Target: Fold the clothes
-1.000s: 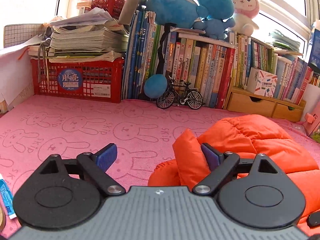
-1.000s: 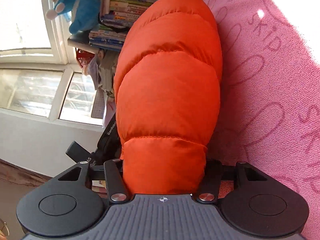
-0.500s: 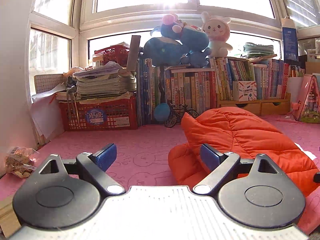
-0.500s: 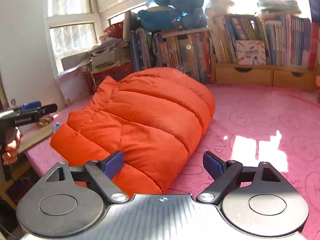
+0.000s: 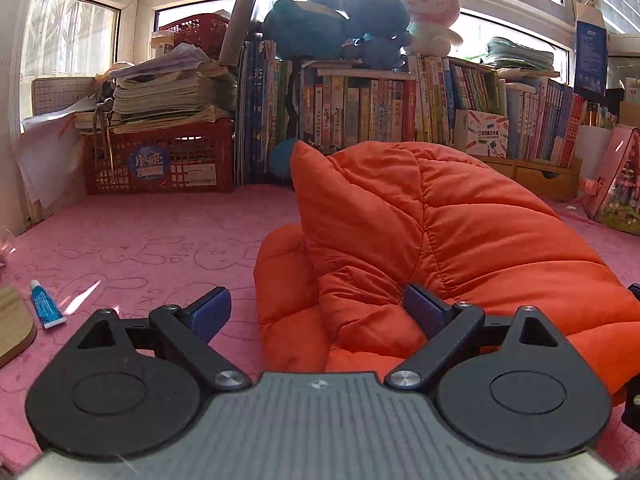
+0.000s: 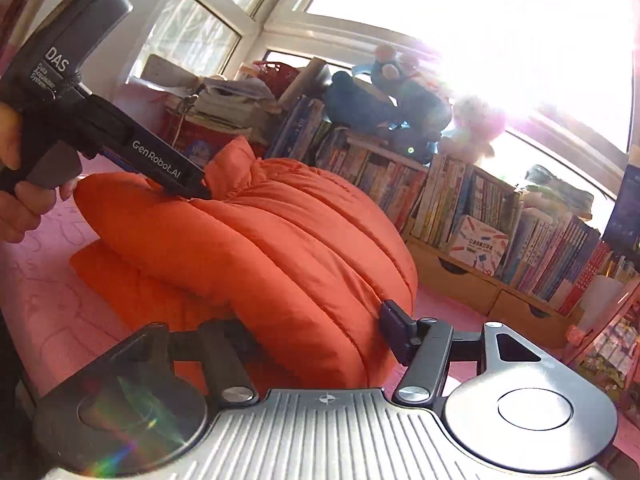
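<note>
Our left gripper (image 5: 316, 312) stands wide, its right pad resting on the orange down jacket (image 5: 440, 232), its left pad over bare pink bunny-print mat (image 5: 132, 248). Our right gripper (image 6: 308, 332) straddles the jacket's near end (image 6: 280, 256); its jaws have just been closing, though we cannot tell whether the pads press. The jacket lies folded mid-mat. Open mat runs left to a blue tube (image 5: 47, 309) and back to the red crate (image 5: 160, 160) and bookshelf (image 5: 400, 108). Half a second ago both grippers stood back from the jacket; now they are at it.
</note>
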Demonstrator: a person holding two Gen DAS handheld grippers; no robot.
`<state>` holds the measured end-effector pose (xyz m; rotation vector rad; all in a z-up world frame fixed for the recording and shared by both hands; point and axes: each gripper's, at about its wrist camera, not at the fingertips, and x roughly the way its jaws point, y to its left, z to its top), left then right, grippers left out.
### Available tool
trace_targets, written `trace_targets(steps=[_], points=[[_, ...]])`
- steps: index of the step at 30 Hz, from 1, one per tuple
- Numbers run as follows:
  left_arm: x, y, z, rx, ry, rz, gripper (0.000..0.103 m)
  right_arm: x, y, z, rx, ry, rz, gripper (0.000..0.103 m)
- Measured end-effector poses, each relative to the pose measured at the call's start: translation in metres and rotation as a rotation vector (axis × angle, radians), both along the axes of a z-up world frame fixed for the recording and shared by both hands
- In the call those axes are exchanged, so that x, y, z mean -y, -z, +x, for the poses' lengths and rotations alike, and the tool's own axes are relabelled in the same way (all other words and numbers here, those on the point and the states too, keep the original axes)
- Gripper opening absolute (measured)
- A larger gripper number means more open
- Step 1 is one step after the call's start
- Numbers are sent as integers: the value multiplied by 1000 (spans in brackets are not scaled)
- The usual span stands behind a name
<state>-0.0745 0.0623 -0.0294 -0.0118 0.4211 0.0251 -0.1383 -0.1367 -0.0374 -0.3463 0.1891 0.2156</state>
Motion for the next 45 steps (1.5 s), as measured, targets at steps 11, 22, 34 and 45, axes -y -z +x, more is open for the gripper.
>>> trace_targets(steps=[11, 22, 34, 45], points=[[12, -22, -38, 83, 105, 61, 90, 77, 2, 25, -233, 63, 509, 10], [21, -3, -61, -246, 392, -379, 76, 117, 8, 42, -395, 102, 958, 10], [27, -34, -94, 29, 322, 67, 73, 129, 12, 55, -517, 89, 1221, 10], [9, 11, -42, -325, 459, -617, 68, 94, 17, 81, -606, 34, 1386, 10]])
